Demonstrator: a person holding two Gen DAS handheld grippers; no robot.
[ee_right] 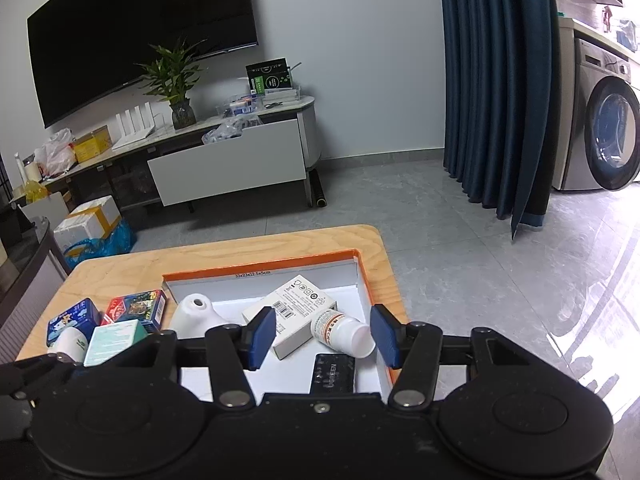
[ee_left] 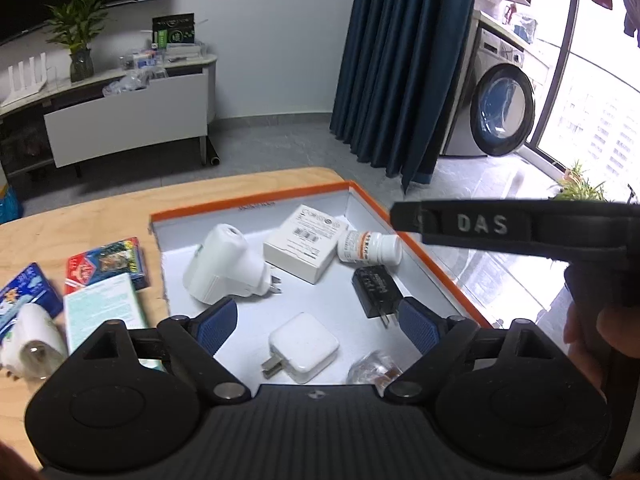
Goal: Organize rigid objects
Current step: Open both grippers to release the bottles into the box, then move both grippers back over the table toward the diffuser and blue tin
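An orange-rimmed box (ee_left: 256,199) (ee_right: 256,266) on the wooden table holds a white plug-in device (ee_left: 224,266) (ee_right: 196,314), a white carton (ee_left: 306,246) (ee_right: 294,316), a white pill bottle (ee_left: 370,248) (ee_right: 344,332), a black charger (ee_left: 378,290) (ee_right: 334,372), a white square charger (ee_left: 302,346) and a clear packet (ee_left: 374,368). My left gripper (ee_left: 318,326) is open and empty above the white charger. My right gripper (ee_right: 324,336) is open and empty above the bottle; its side shows in the left wrist view (ee_left: 480,226).
Left of the box lie a red card box (ee_left: 106,266) (ee_right: 136,308), a blue box (ee_left: 24,294) (ee_right: 72,318), a green-white box (ee_left: 102,314) (ee_right: 114,340) and a white roll (ee_left: 34,340) (ee_right: 70,344). The table's right edge is close to the box.
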